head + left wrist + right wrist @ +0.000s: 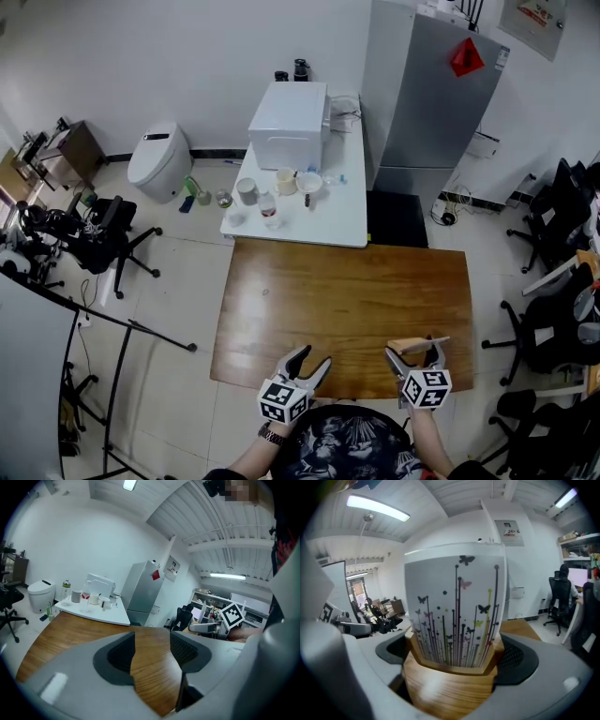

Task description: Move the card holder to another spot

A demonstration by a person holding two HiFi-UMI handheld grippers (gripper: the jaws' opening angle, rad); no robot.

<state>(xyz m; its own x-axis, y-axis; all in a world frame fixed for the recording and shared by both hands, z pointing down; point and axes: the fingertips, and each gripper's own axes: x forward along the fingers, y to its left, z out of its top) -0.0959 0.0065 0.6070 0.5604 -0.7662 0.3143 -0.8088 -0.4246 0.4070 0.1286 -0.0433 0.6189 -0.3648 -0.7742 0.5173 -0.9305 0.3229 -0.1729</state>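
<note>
The card holder (450, 691) is a wooden block with a white card (454, 606) standing in it, printed with butterflies and thin stems. My right gripper (450, 667) is shut on the block, its pads pressing on both sides. In the head view it carries the card holder (417, 346) just above the near right edge of the brown wooden table (337, 291). My left gripper (311, 358) hovers at the near edge, left of the right gripper (413, 354). The left gripper (152, 653) has its jaws apart with only bare wood showing between them.
Behind the brown table stands a white table (314, 220) with cups and bottles (272, 192) and a white box (289, 127). A grey fridge (431, 94) is at the back right. Office chairs (548, 328) flank the right, another chair (108, 234) the left.
</note>
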